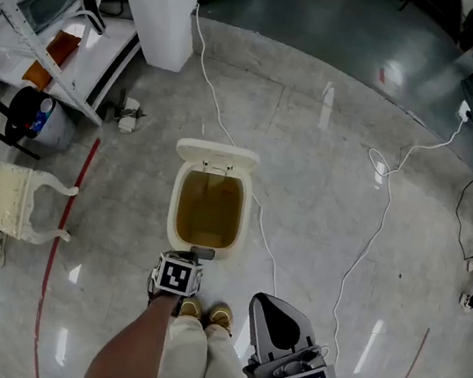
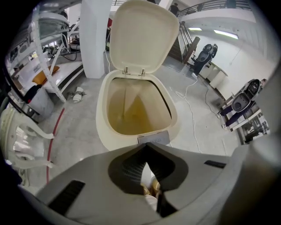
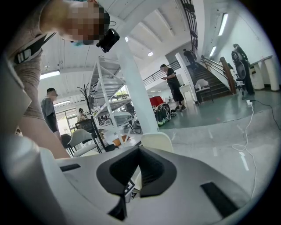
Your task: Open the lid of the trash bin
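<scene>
Found the trash bin standing on the floor just ahead of the shoes. Saw the lid already tipped up and back at the far rim, upright on its two hinges (so little, at a guess, left of the task). Looked down the yellowish hollow from the left gripper view and made out nothing lying in it, though the bottom stayed dim.

Placed the left gripper at the near rim, just over the small label, in line with the long way of the opening: near rim, hollow, hinges, lid, one after another straight ahead. Read its jaws as closed tip to tip, with nothing pinched between them. Judged any further push on the lid to run forward along that line, and this hand to be the nearer by far.

Held the right gripper off by the right leg, well apart from the bin, also clenched and empty, aimed out across the room. Could only guess that the cream shape past its tips was the lid. Could not find a foot pedal in any view.
</scene>
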Available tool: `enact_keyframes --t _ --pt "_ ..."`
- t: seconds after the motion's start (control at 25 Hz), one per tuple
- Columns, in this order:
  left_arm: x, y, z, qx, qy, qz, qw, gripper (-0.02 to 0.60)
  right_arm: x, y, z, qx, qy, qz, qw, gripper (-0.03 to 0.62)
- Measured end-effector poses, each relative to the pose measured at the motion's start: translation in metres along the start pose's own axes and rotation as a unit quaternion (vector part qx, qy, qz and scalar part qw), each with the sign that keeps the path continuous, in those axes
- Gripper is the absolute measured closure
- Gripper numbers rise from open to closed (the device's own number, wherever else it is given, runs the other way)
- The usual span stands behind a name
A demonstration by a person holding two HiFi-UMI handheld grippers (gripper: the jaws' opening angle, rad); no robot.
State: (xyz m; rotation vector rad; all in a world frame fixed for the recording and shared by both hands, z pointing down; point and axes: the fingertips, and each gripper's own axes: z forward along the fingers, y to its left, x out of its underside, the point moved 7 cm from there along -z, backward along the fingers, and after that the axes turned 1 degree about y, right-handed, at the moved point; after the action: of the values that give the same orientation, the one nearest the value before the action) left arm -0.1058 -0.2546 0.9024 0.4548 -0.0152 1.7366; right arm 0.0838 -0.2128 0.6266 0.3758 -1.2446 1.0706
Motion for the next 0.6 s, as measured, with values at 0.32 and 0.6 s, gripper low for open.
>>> enact_keyframes --t 0.32,0.6 --pt "-0.005 -0.002 -0.009 0.010 0.016 -0.002 0.9998 0.591 -0.007 0.004 -0.006 0.000 0.003 -0.004 1.000 0.559" --pt "-0.028 -0.001 -0.042 0.012 0.012 -0.009 0.9998 0.591 -0.028 0.011 -0.015 -0.006 -0.001 -0.014 1.000 0.559"
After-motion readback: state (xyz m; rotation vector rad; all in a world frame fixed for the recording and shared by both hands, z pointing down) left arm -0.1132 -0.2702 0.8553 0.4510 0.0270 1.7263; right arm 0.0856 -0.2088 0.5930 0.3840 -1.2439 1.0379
